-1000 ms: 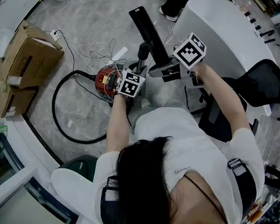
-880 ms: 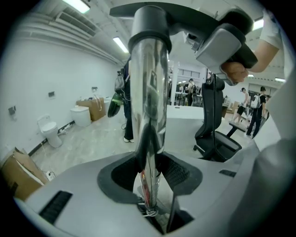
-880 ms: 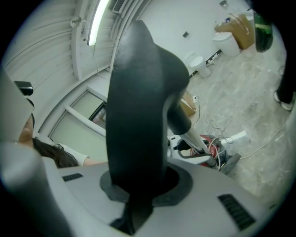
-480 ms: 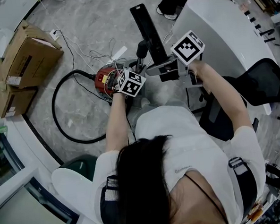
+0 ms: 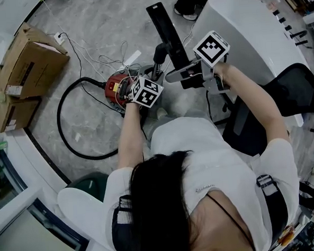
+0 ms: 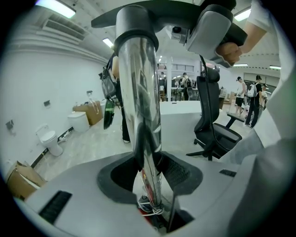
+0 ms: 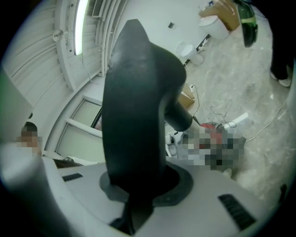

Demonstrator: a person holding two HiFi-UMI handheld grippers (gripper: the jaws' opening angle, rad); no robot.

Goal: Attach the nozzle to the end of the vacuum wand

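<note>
The chrome vacuum wand [image 6: 145, 106] rises between the jaws of my left gripper [image 6: 150, 173], which is shut on it. Its upper end meets the dark collar [image 6: 134, 18] of the nozzle's neck. The long black floor nozzle [image 5: 165, 30] is held across the wand's end [image 5: 158, 56] by my right gripper [image 5: 193, 72]. In the right gripper view the black nozzle [image 7: 134, 106] fills the space between the jaws of that gripper [image 7: 138, 185], shut on it. My left gripper [image 5: 150, 80] sits just below and left of the right one. The fingertips are hidden in the head view.
The red vacuum body [image 5: 116, 88] lies on the floor with its black hose [image 5: 67, 134] looping left. White cables [image 5: 108, 60] trail beyond it. A cardboard box [image 5: 28, 64] stands at the left, a white table [image 5: 247, 32] and a black chair [image 5: 295, 92] at the right.
Both grippers have rolled a little in place, and the nozzle has tilted slightly with the right one. Both grips are unchanged.
</note>
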